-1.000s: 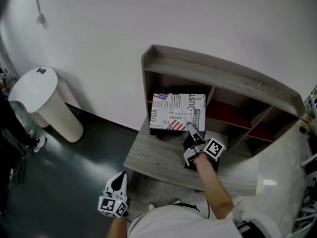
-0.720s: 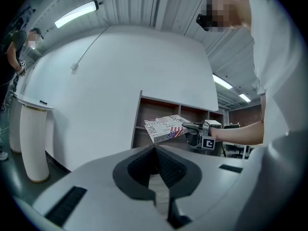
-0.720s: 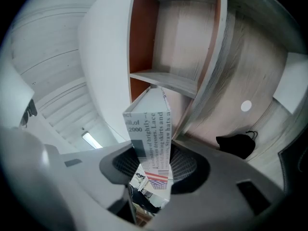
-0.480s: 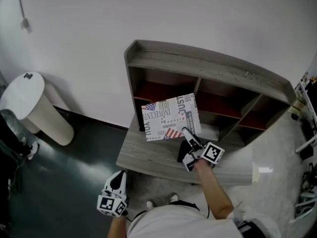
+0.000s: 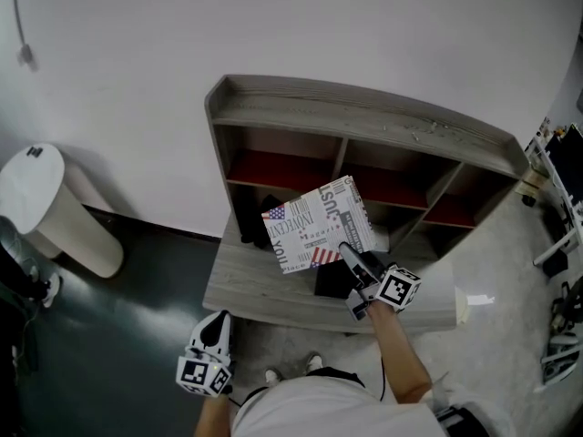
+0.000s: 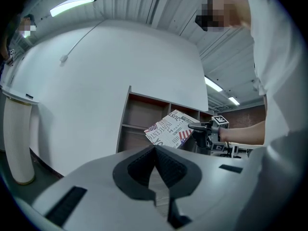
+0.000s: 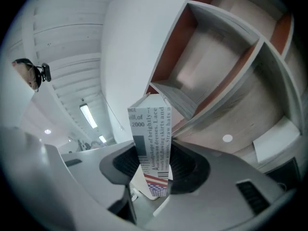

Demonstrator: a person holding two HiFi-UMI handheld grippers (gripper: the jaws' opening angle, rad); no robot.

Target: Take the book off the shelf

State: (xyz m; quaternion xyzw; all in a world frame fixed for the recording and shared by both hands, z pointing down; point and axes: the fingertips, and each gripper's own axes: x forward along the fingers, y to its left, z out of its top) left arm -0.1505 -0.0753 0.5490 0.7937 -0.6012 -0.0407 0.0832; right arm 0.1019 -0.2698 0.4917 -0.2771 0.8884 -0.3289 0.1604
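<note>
The book [image 5: 317, 228] half covers a dark item [image 5: 330, 282], too unclear to name.

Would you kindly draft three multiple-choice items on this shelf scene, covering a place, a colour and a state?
1. Where is the book?
A. lying flat inside a compartment
B. held up in front of the shelf
C. on the floor

2. What colour lines the shelf's upper compartments?
A. red
B. blue
C. yellow

3. How is the right hand-held gripper?
A. open and empty
B. shut on the book
C. shut on nothing

Answers:
1. B, since the head view shows the book tilted in the air before the compartments.
2. A, since red surfaces show inside them.
3. B, since the right gripper view shows both jaws pressing on the book's edge.
</note>
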